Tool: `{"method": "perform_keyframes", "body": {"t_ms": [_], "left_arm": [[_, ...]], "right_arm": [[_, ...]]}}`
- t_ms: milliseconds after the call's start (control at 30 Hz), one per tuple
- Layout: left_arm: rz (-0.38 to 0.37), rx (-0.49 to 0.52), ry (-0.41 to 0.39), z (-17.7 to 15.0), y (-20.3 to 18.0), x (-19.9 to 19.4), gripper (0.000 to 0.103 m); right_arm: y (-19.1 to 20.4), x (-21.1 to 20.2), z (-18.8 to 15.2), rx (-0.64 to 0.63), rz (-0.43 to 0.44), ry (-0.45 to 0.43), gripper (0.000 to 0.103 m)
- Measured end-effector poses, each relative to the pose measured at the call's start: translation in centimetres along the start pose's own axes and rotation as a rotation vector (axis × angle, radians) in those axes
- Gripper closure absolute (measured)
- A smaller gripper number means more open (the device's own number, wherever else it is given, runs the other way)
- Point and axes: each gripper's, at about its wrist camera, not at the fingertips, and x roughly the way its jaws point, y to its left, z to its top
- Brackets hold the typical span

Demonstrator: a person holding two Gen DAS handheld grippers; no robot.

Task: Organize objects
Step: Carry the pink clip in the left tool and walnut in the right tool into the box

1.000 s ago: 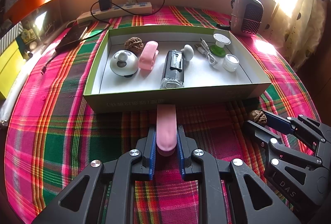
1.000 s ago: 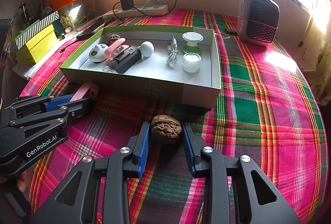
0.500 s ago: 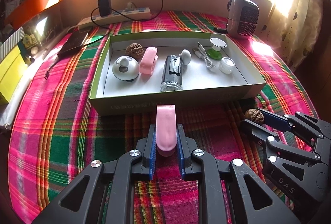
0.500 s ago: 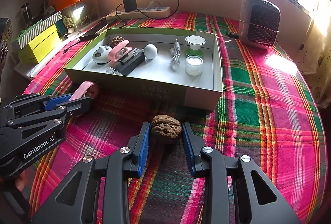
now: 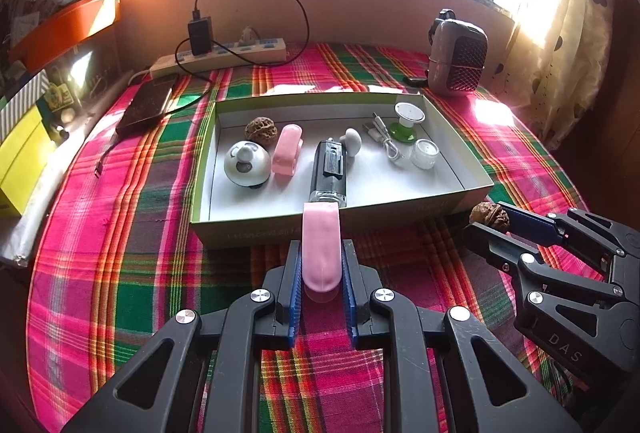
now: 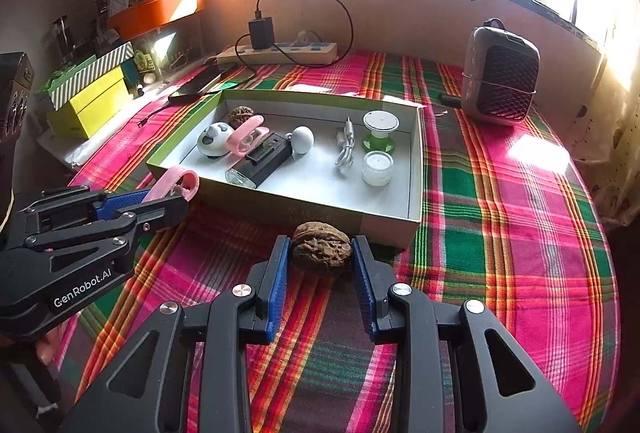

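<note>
My left tongs (image 5: 321, 265) are pinching a pink clip (image 5: 321, 247), pads tight on both sides, its far end poking out toward the near wall of the green-rimmed box (image 5: 256, 231) just ahead. Inside the box, beyond those tongs, I see a round silver gadget (image 5: 245, 164), a second walnut (image 5: 261, 129), another pink clip (image 5: 287, 149), a black device (image 5: 329, 172), a white cable (image 5: 385, 143) and a small clear jar (image 5: 424, 153). Off to the right, my right tongs (image 6: 321, 260) grip a brown walnut (image 6: 321, 248) between their blue pads, held above the plaid cloth (image 6: 500, 217) on the bench, just short of the box's near corner. Beyond the right tongs, well past the box, a small grey heater (image 6: 500, 77) stands.
</note>
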Motion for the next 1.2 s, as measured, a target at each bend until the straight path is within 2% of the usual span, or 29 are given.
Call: {"method": "perform_keyframes", "body": {"t_ms": [533,1200], "left_arm": [[-0.032,0.002,-0.021,3.1,1.3,0.4,0.087],[-0.071,0.008,0.026,7.7,1.3,5.9,0.087]], "right_arm": [[-0.1,1.3,3.4,-0.008,0.014,-0.016,0.071],[-0.7,7.0,5.6,-0.016,0.055,0.060,0.071]]}}
